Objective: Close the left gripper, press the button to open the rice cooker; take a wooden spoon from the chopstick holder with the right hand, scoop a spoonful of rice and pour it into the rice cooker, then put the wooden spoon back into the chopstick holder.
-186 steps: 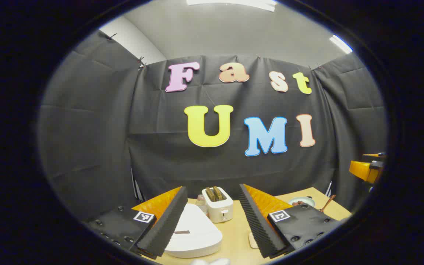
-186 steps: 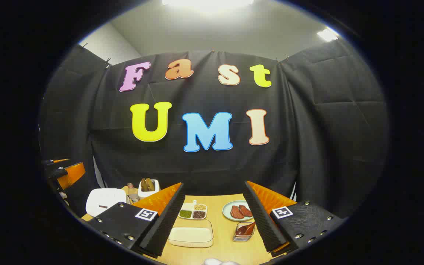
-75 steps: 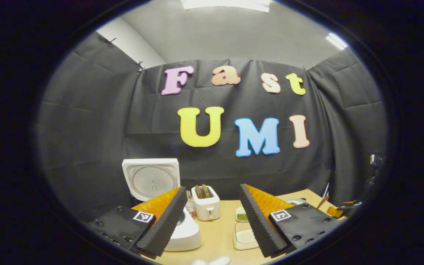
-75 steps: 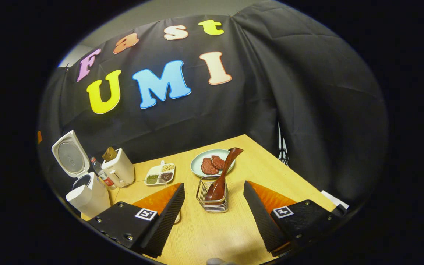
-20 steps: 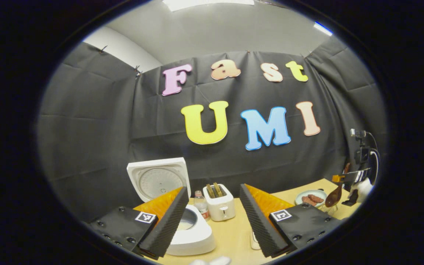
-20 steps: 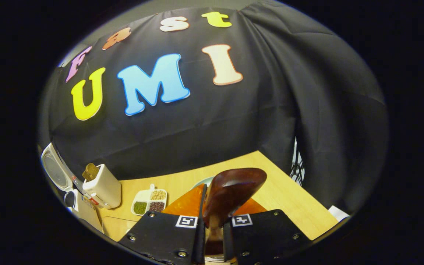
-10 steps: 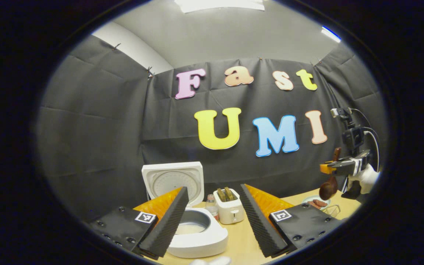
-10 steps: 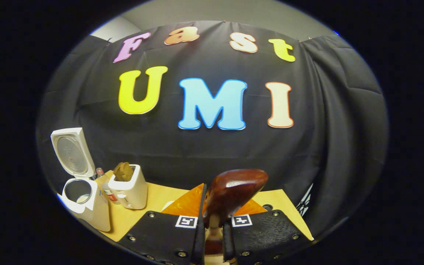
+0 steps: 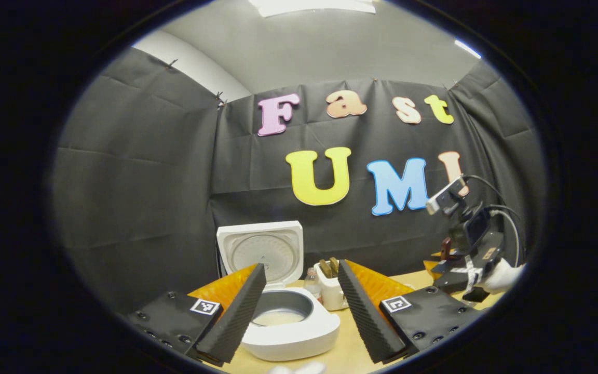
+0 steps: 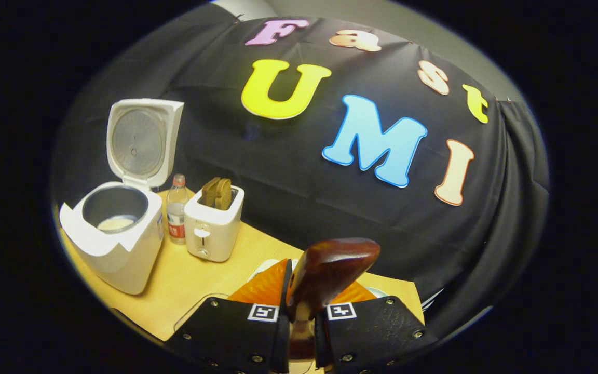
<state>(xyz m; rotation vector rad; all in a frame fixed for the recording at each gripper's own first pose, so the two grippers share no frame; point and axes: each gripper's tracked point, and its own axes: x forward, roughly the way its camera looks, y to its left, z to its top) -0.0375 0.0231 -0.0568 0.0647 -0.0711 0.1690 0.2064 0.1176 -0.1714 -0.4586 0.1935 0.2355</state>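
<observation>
The wooden spoon (image 10: 330, 270) is dark, polished and glossy; the rice cooker (image 10: 117, 234) is smooth white plastic with a dull metal pot; the toaster (image 10: 213, 223) is glossy plastic; the table (image 10: 185, 280) is pale matt wood; the bottle (image 10: 176, 208) is clear plastic.

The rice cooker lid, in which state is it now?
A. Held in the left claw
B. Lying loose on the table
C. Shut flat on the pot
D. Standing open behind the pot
D: the rice cooker has its lid raised upright behind the open pot, seen in both views.
</observation>
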